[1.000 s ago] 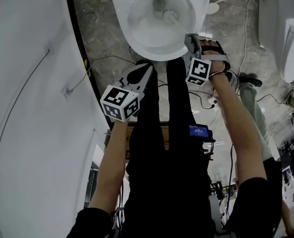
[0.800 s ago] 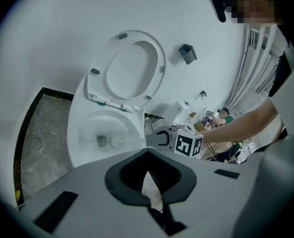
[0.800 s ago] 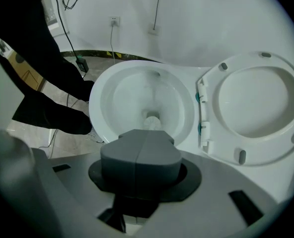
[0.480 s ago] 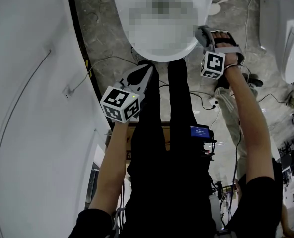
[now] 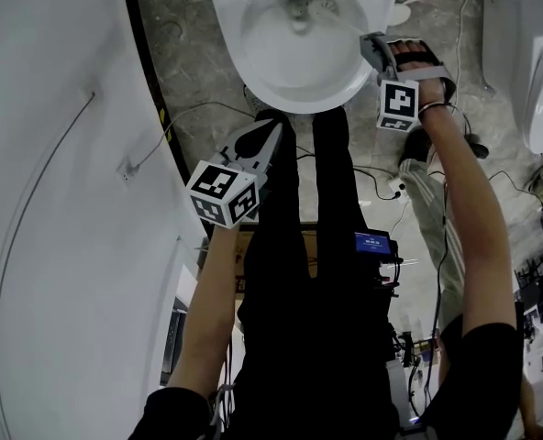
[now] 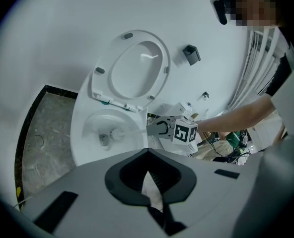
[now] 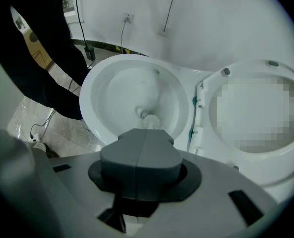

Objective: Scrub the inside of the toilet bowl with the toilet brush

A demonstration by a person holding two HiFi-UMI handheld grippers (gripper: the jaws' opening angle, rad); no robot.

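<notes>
The white toilet bowl (image 5: 262, 67) stands open at the top of the head view. The toilet brush (image 5: 324, 8) has its white head low in the bowl near the drain, and its thin handle slants back to my right gripper (image 5: 372, 46). That gripper hangs over the bowl's right rim and is shut on the handle. In the right gripper view the jaws (image 7: 144, 133) are pressed together, and the brush head (image 7: 151, 119) shows just beyond them. My left gripper (image 5: 273, 128) hangs short of the bowl's near rim, shut and holding nothing. The left gripper view shows the bowl (image 6: 87, 143), the brush (image 6: 118, 133) and the right gripper (image 6: 159, 128).
The seat and lid (image 6: 137, 68) stand raised against the wall. A white curved wall (image 5: 51, 154) with a dark base strip runs down the left. The person's black-trousered legs (image 5: 308, 209) stand before the bowl. Cables (image 5: 382, 186) lie on the stone floor, and another white fixture (image 5: 539, 81) is at right.
My right gripper has moved farther along the bowl's right rim, and the brush head has slid from the bowl's right side toward the drain. The left gripper has stayed put.
</notes>
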